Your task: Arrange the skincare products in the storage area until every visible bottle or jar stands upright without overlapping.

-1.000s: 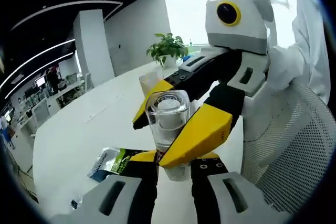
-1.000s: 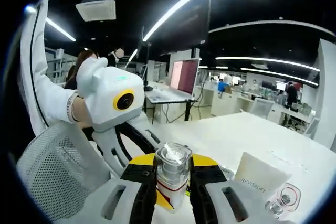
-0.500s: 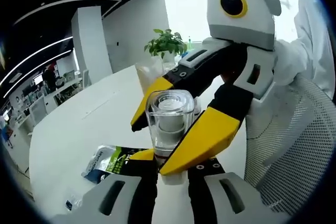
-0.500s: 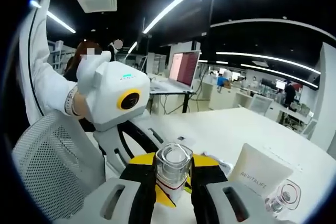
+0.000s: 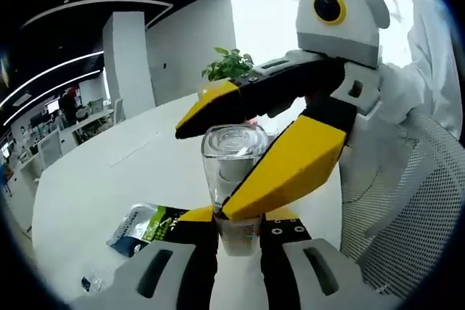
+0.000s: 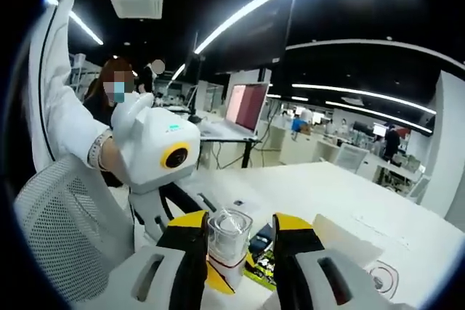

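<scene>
1. In the left gripper view, the left gripper (image 5: 238, 229) rises from 6 o'clock with its jaws pinching the base of a clear bottle (image 5: 231, 172), which stands upright between the yellow tips.
2. The bottle has a clear square cap and a whitish inner part; it sits at the centre of that view, held above a white table (image 5: 94, 186).
3. The right gripper (image 5: 247, 150) reaches in from 2 o'clock. Its yellow-and-black jaws are spread: one passes behind the bottle's cap at 11 o'clock, the other slants across its front at 4 o'clock. I cannot tell whether either touches the bottle.
4. A green-and-white sachet (image 5: 145, 226) lies flat on the table at 8 o'clock, just beside the left gripper's tip.
5. A potted plant (image 5: 227, 67) stands at the table's far end, at 12 o'clock.
6. A white mesh chair (image 5: 407, 208) fills 4 o'clock.
7. In the right gripper view, the right gripper (image 6: 238, 241) shows parted jaws with the bottle (image 6: 227, 241) beside its left jaw; a gap stays on the right.
8. The left gripper's grey-white body (image 6: 156, 154) sits at 9 o'clock, held by a white-sleeved hand (image 6: 109, 152).
9. A white packet (image 6: 341, 241) lies at 4 o'clock on the table (image 6: 341, 194).
</scene>
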### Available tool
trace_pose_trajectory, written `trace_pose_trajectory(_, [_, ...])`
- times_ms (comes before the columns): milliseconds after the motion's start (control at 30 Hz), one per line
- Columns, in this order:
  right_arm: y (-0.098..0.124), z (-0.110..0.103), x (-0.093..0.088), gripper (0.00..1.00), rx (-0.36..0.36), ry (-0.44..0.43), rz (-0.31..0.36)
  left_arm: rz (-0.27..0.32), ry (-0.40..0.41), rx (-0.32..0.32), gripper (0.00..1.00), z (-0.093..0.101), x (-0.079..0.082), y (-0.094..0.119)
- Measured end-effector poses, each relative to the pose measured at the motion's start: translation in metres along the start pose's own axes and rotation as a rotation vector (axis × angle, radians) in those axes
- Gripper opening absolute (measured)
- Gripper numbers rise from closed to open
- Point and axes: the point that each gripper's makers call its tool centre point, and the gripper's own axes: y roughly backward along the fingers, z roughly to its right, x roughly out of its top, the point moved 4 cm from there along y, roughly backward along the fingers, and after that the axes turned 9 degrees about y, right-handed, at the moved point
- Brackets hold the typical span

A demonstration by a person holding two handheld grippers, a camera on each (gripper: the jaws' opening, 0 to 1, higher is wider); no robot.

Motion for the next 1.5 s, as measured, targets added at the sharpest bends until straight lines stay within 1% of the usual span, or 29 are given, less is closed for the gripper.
trace_pose_trajectory(67, [0.0, 0.0, 0.002, 0.28, -0.004, -0.002, 0.009, 0.0, 0.004, -0.002, 0.19, -0.001, -0.001, 0.0])
trace_pose_trajectory(133, [0.0, -0.002, 0.004, 0.27, 0.01, -0.016, 0.02, -0.002, -0.003, 0.003, 0.19, -0.002, -0.002, -0.001])
trace_pose_trajectory(233, [0.001, -0.002, 0.007, 0.27, 0.008, -0.032, 0.038, -0.017, -0.003, -0.003, 0.19, -0.002, -0.007, -0.002])
trace_pose_trajectory(333, [0.005, 0.007, 0.013, 0.25, -0.041, -0.03, 0.075, -0.025, -0.01, -0.014, 0.19, 0.0, -0.011, -0.004])
trace_pose_trajectory(367, [0.007, 0.013, 0.018, 0.24, -0.071, -0.04, 0.108, -0.028, -0.016, -0.02, 0.19, 0.0, -0.014, -0.006])
trace_pose_trajectory(433, [0.011, 0.022, 0.019, 0.23, -0.101, -0.06, 0.154, -0.045, -0.011, -0.033, 0.19, 0.001, -0.018, -0.008])
trace_pose_trajectory(533, [0.016, 0.028, 0.018, 0.21, -0.119, -0.088, 0.151, -0.053, -0.016, -0.05, 0.19, -0.001, -0.024, -0.011])
trace_pose_trajectory(567, [0.016, 0.03, 0.017, 0.21, -0.123, -0.093, 0.15, -0.06, -0.001, -0.047, 0.19, -0.003, -0.027, -0.012])
trace_pose_trajectory(700, [0.017, 0.033, 0.019, 0.21, -0.13, -0.103, 0.161, -0.073, 0.03, -0.06, 0.19, -0.001, -0.03, -0.014])
trace_pose_trajectory(733, [0.016, 0.035, 0.015, 0.21, -0.13, -0.102, 0.162, -0.076, 0.028, -0.062, 0.19, 0.0, -0.032, -0.014])
trace_pose_trajectory(767, [0.016, 0.035, 0.015, 0.21, -0.131, -0.1, 0.161, -0.078, 0.026, -0.064, 0.19, 0.0, -0.033, -0.014])
trace_pose_trajectory(900, [0.016, 0.034, 0.019, 0.21, -0.127, -0.099, 0.16, -0.092, 0.022, -0.076, 0.19, 0.001, -0.037, -0.015])
trace_pose_trajectory(1067, [0.017, 0.035, 0.019, 0.21, -0.129, -0.098, 0.162, -0.104, 0.023, -0.088, 0.19, 0.002, -0.044, -0.017])
trace_pose_trajectory(1133, [0.017, 0.035, 0.019, 0.21, -0.129, -0.1, 0.161, -0.114, 0.007, -0.094, 0.19, 0.003, -0.047, -0.016])
trace_pose_trajectory(1167, [0.017, 0.034, 0.017, 0.21, -0.127, -0.099, 0.161, -0.101, 0.01, -0.101, 0.19, 0.003, -0.047, -0.016])
trace_pose_trajectory(1233, [0.016, 0.033, 0.015, 0.21, -0.123, -0.101, 0.158, -0.099, 0.018, -0.108, 0.19, 0.004, -0.048, -0.016])
trace_pose_trajectory(1333, [0.016, 0.032, 0.016, 0.21, -0.118, -0.098, 0.157, -0.086, 0.007, -0.126, 0.19, 0.006, -0.047, -0.016])
trace_pose_trajectory(1400, [0.016, 0.033, 0.016, 0.21, -0.119, -0.096, 0.158, -0.087, 0.023, -0.126, 0.2, 0.004, -0.048, -0.016])
trace_pose_trajectory(1500, [0.017, 0.032, 0.018, 0.21, -0.116, -0.099, 0.161, -0.099, 0.016, -0.123, 0.2, 0.004, -0.05, -0.015])
